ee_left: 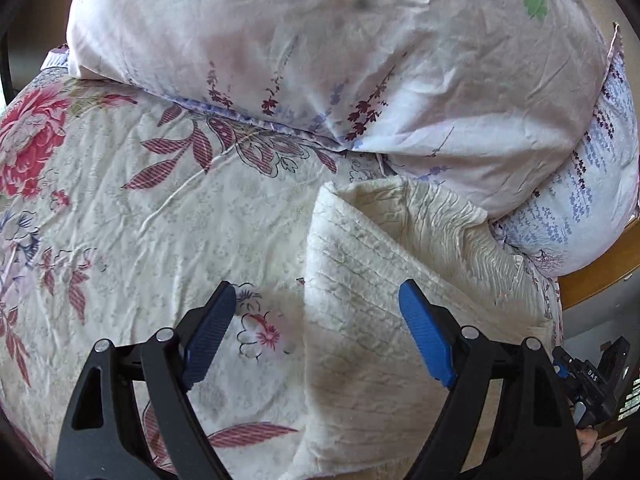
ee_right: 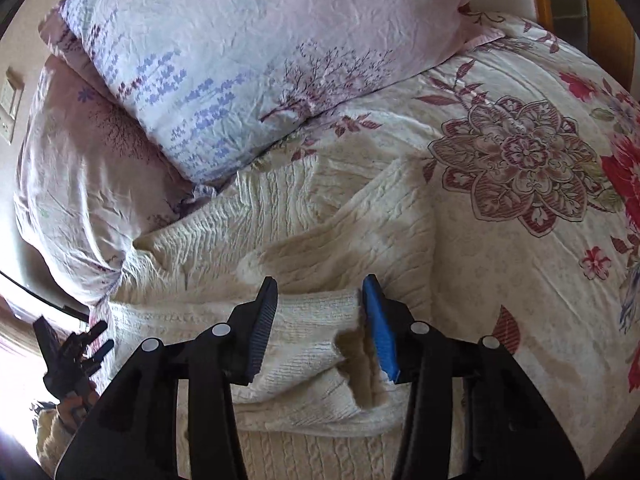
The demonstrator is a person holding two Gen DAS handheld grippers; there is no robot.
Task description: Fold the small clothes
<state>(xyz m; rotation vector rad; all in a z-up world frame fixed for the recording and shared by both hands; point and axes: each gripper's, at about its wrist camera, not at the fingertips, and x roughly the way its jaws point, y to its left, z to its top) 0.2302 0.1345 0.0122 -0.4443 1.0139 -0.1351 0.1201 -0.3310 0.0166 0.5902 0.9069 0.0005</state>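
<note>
Closest to you, your right gripper (ee_right: 320,320) has its jaws partly apart with a rolled sleeve (ee_right: 308,336) of the cream sweater (ee_right: 320,220) lying between them; the pads seem to touch the knit on both sides, but I cannot tell if they press it firmly or only frame it. Your left gripper (ee_left: 316,332) hangs with its jaws wide apart and holds nothing; one pad is over the flowered bedsheet (ee_left: 120,240) and the other over the edge of the sweater (ee_left: 380,300). The sweater lies on the bed, partly folded, with one side already turned over the body and its far end touching the pillows (ee_right: 240,60). I judge that you are in the middle of the folding, at the step of bringing the sleeve across the body. The next move calls for a sure hold on the sleeve, then a low carry over the body, so the knit does not drag the layers under it. Your left gripper can press the near edge to keep the garment in place. Further away, the two pillows lean one on the other, and the wooden bed frame (ee_left: 592,280) shows behind them.
</note>
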